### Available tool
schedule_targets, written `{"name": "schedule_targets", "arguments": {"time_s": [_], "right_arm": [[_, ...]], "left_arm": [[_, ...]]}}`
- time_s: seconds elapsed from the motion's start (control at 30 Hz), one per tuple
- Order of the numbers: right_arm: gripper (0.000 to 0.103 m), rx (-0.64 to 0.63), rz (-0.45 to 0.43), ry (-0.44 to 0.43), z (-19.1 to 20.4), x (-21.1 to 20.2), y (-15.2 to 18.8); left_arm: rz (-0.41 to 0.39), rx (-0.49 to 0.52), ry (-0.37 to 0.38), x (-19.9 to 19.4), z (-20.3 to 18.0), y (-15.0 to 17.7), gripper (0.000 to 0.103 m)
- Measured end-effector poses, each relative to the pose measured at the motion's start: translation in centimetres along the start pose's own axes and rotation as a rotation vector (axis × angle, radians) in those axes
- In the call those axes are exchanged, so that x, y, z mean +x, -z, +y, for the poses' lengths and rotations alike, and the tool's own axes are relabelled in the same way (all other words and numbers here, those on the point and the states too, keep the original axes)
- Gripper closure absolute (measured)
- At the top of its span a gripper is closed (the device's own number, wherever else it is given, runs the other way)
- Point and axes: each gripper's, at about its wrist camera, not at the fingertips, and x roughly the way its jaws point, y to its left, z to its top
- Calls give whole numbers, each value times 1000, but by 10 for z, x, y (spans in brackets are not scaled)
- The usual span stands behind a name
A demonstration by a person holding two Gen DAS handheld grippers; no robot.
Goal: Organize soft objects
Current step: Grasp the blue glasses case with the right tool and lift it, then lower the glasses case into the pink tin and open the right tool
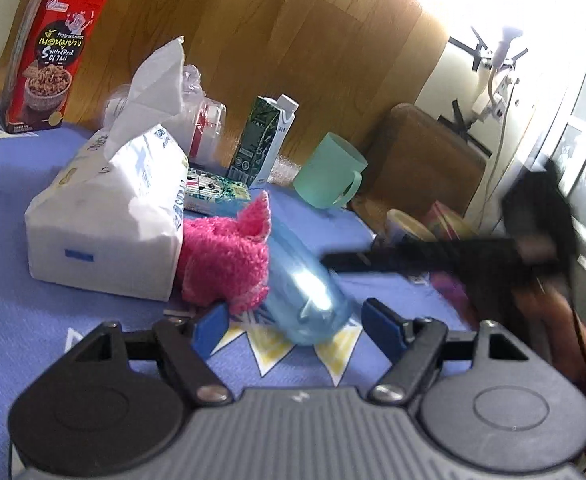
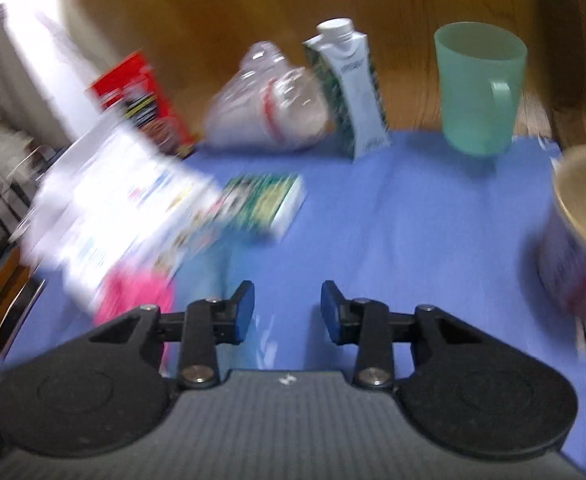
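A pink plush toy (image 1: 225,264) lies on the blue cloth (image 1: 33,320), pressed against a white soft tissue pack (image 1: 109,216) with a tissue sticking up. A pale blue translucent bottle (image 1: 305,292) lies beside the toy. Its near end sits between the blue pads of my left gripper (image 1: 297,328), which is open with a gap on each side. My right gripper (image 2: 287,312) is open over bare cloth with nothing between its pads. In the blurred right wrist view the pink plush toy (image 2: 137,300) and tissue pack (image 2: 121,208) are to its left. The right gripper's black body (image 1: 473,252) reaches in from the right.
Along the far edge stand a red snack box (image 1: 49,60), a crumpled clear plastic bottle (image 2: 269,108), a green-and-white carton (image 2: 353,88) and a teal mug (image 2: 479,88). A small green box (image 2: 265,204) lies flat. A beige bowl (image 2: 585,216) sits at the right edge.
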Motion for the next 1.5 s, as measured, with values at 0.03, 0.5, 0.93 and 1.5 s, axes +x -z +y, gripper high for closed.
{"name": "schedule_targets", "arguments": {"time_s": [0.03, 0.5, 0.93, 1.5], "right_arm": [[59, -47, -13, 2, 5, -12, 12], [25, -215, -67, 40, 72, 3, 45], [46, -90, -173, 164, 23, -90, 121], [46, 88, -488, 237, -9, -197, 171]], "left_arm": [[-4, -9, 5, -1, 2, 0, 27], [-119, -158, 6, -21, 24, -3, 27], [64, -5, 112, 4, -26, 3, 21], [305, 160, 419, 106, -199, -12, 42]]}}
